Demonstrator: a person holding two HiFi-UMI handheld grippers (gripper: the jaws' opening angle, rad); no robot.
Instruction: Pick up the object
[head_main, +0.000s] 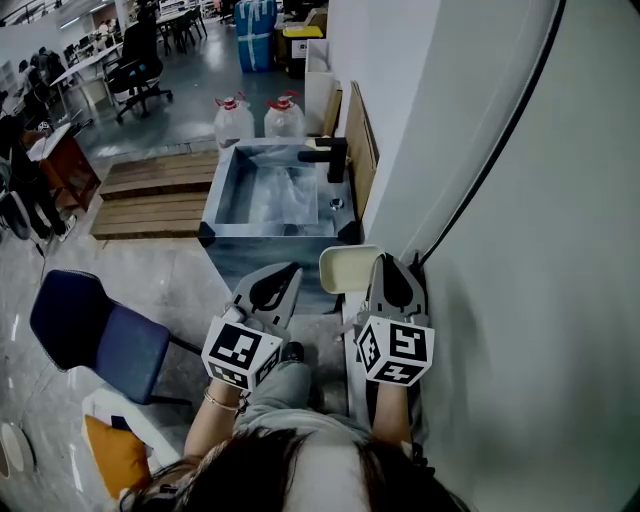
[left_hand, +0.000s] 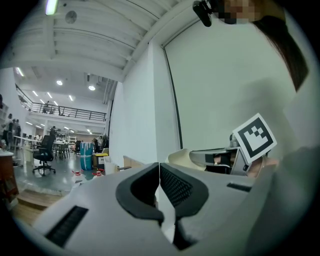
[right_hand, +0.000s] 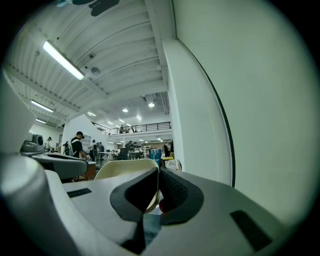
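A cream dish with rounded corners (head_main: 345, 268) hangs in the air in front of the sink, level with the grippers. My right gripper (head_main: 385, 260) is at the dish's right rim, jaws shut on that rim. In the right gripper view the dish (right_hand: 125, 167) shows just behind and left of the closed jaw tips (right_hand: 159, 171). The left gripper (head_main: 290, 268) is held beside it, a little to the left, shut with nothing in it (left_hand: 159, 165). From the left gripper view the dish (left_hand: 179, 156) sits at the tip of the right gripper.
A steel sink (head_main: 224, 188) with a black tap (head_main: 328, 156) stands ahead, two water bottles (head_main: 234, 118) behind it. A white wall (head_main: 520, 250) runs close on the right. A blue chair (head_main: 95, 335) is at the lower left, wooden pallets (head_main: 155, 195) beyond.
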